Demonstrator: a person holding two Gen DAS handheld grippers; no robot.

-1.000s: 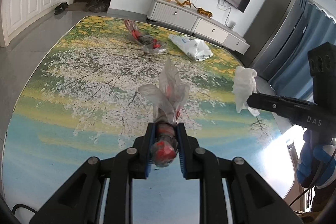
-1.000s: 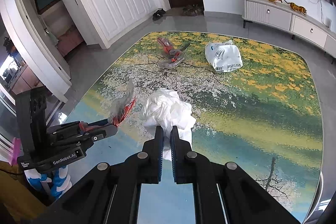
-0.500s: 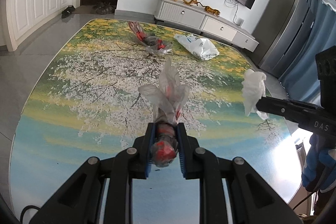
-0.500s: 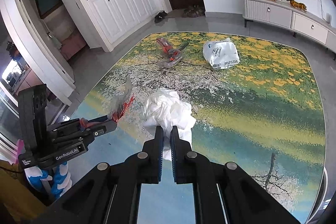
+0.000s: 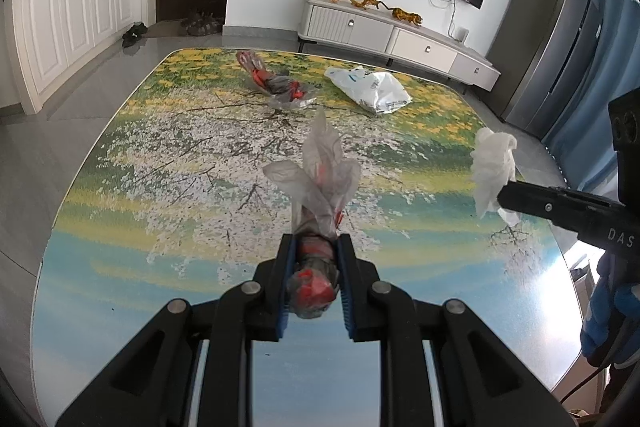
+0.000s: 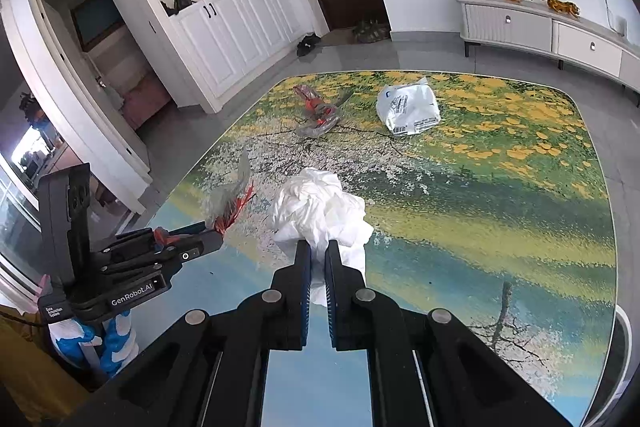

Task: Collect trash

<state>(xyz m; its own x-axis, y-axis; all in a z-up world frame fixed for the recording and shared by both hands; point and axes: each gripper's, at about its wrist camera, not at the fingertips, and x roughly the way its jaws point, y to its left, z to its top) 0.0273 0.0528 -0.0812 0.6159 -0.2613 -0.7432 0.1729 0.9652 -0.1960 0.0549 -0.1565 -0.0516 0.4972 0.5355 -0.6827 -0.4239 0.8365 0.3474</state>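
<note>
Between left claw (image 5: 314,247) pads, red-clear wrapper (image 5: 320,179), right claw (image 6: 318,251) pinching tissue (image 6: 320,203)

Table top (image 5: 132,267): glossy, mirror-smooth, printed landscape. Left gripper (image 5: 314,247): matt black plastic, ribbed blue pads, metal pivot pins; clamps crinkled clear-and-red plastic wrapper (image 5: 320,187). Right gripper (image 6: 318,251): same build, pinching crumpled white tissue (image 6: 320,207), soft, matt paper.
</note>
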